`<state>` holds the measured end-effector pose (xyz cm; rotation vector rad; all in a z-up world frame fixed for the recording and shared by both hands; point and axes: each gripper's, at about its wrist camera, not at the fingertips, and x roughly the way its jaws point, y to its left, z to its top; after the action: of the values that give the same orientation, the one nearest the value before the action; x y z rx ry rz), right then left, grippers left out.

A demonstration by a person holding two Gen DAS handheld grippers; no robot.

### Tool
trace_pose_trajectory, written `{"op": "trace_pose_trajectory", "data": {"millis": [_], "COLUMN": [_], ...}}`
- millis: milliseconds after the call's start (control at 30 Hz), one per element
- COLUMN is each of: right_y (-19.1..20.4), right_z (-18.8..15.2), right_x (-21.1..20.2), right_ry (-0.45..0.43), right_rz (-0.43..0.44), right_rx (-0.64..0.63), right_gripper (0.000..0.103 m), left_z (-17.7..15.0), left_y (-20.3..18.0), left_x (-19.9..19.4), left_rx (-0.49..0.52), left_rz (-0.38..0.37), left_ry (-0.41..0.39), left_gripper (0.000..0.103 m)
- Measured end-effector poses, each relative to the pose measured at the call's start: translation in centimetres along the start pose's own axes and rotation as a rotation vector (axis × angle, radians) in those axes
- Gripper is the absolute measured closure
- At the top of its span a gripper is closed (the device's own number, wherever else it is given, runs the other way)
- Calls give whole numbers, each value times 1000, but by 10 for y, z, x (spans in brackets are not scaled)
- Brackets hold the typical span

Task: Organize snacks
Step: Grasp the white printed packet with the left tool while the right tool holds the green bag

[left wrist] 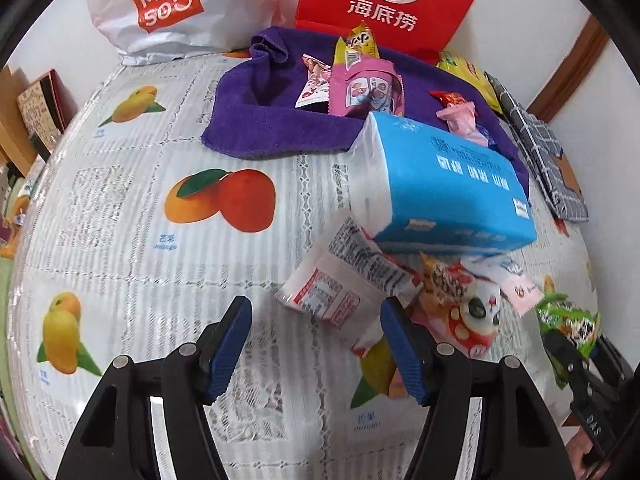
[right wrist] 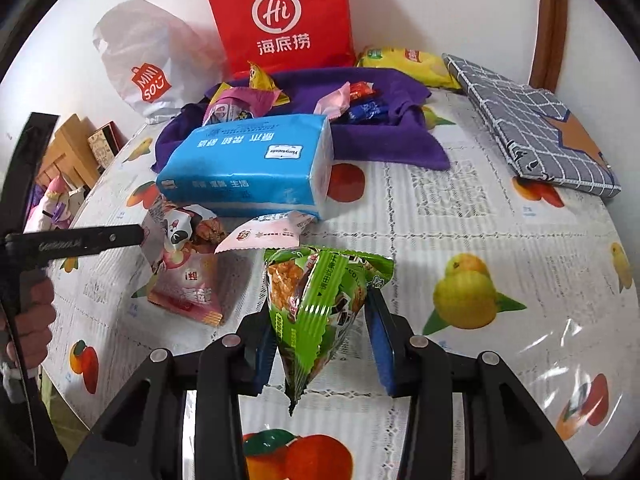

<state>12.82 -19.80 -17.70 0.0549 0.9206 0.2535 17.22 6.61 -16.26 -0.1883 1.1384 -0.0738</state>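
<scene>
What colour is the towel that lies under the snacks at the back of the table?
The towel is purple, best seen in the left wrist view.

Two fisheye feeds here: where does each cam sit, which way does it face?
Left wrist: on the left gripper, tilted down at the table; its open blue fingers show, a white snack packet just beyond.
Right wrist: on the right gripper, tilted down; fingers shut on a green snack packet; a hand at left edge.
Shared: blue tissue pack, purple cloth, red bag.
</scene>
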Motion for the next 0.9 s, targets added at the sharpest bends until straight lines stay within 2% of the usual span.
{"op": "trace_pose_trajectory", "data": {"millis": [67,400,633,900], "right_y": [-1,-20,-25,-15], "right_z": [1,10,16,15], "right_x": [-3,-17,-11,-7], "right_ry": [-12,-61,-50,-42], "right_rz": [-2,-27,-50,-50], "right_rx": [-4,17,31,17], "right_gripper": [62,62,63,63], "left_z": [5,13,13,4], "left_y": [-2,-15,-23,-23], "left_x": [5,29,32,28], "left_rx": [1,47,94,110], "left_rz": [-15,24,55,46], "left_ry": [2,39,32,30], "left_gripper": [38,38,38,38]}}
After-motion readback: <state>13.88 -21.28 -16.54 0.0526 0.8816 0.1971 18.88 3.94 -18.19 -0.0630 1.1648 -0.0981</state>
